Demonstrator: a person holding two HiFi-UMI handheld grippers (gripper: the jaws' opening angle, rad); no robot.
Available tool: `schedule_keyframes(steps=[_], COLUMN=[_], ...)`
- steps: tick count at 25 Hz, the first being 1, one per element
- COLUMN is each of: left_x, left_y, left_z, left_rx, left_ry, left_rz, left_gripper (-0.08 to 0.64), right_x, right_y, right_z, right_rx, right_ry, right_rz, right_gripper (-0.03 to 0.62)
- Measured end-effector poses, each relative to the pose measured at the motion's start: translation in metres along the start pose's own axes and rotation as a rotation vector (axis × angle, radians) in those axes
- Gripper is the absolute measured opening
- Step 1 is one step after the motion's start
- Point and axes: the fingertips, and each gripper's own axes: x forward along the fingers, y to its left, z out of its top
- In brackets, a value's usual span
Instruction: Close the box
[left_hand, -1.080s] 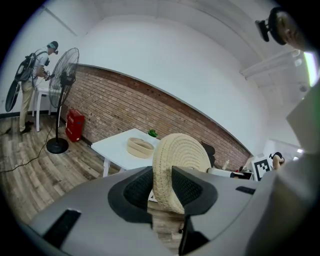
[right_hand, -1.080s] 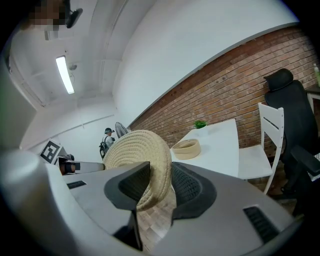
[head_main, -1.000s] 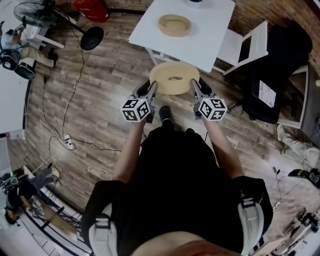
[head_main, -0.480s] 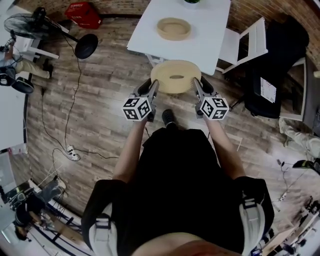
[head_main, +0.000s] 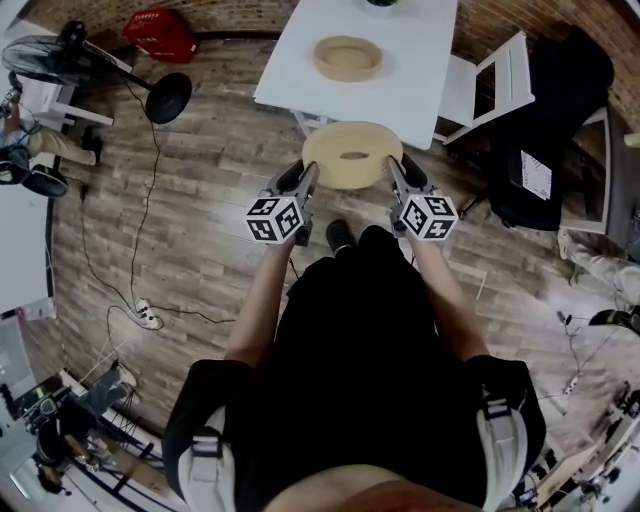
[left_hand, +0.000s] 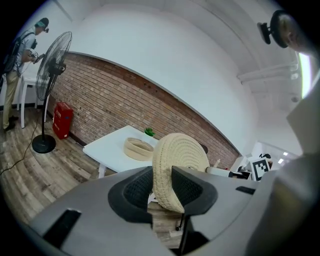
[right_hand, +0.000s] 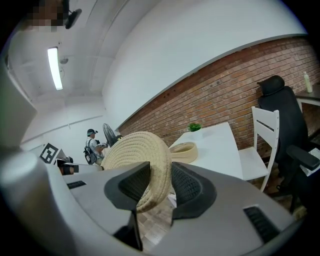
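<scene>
The person holds a round woven lid (head_main: 350, 170) between the two tools, one on each side. The left hand-held gripper (head_main: 309, 170) is closed on the left rim of the lid. In the left gripper view its two dark pads (left_hand: 186, 189) press on the rim from both sides, so the jaws stand partly apart, as wide as the rim is thick. The right hand-held gripper (head_main: 392, 167) has the opposite rim in the same way, and in the right gripper view its pads (right_hand: 186, 185) also press on the woven edge. Each tool carries a cube with square markers (head_main: 273, 219).

The lid hangs in the air over the wooden floor (head_main: 200, 200), just in front of the near edge of the white counter (head_main: 410, 85), and it does not touch the counter. It lies nearly flat, and a dark oval shows in its middle.

The woven box (head_main: 347, 57), which is the lower part, stands open on the counter, well apart from the lid. A small green plant (left_hand: 149, 132) stands behind it near the brick wall (left_hand: 110, 105).

A white chair (head_main: 490, 85) stands at the right side of the counter, and a black office chair (right_hand: 276, 100) is beyond it. On the left are a standing fan (left_hand: 50, 65) and a red case (left_hand: 62, 119). Another person (left_hand: 20, 55) stands far behind the fan.
</scene>
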Motion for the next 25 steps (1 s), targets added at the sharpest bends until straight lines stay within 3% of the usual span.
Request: schedule_keyframes(steps=[11, 25], left_x=[0.001, 0.041], left_y=[0.007, 0.026], left_z=[0.004, 0.033], left_rx=[-0.014, -0.013], left_ry=[-0.013, -0.01], left_rz=[-0.001, 0.014], left_gripper=[0.129, 0.129], right_x=[0.006, 0.052], right_y=[0.002, -0.017], right_z=[0.001, 0.024], right_rx=[-0.003, 0.017], right_ry=[0.002, 0.0], right_rz=[0.0, 0.009], right_gripper=[0.135, 0.133])
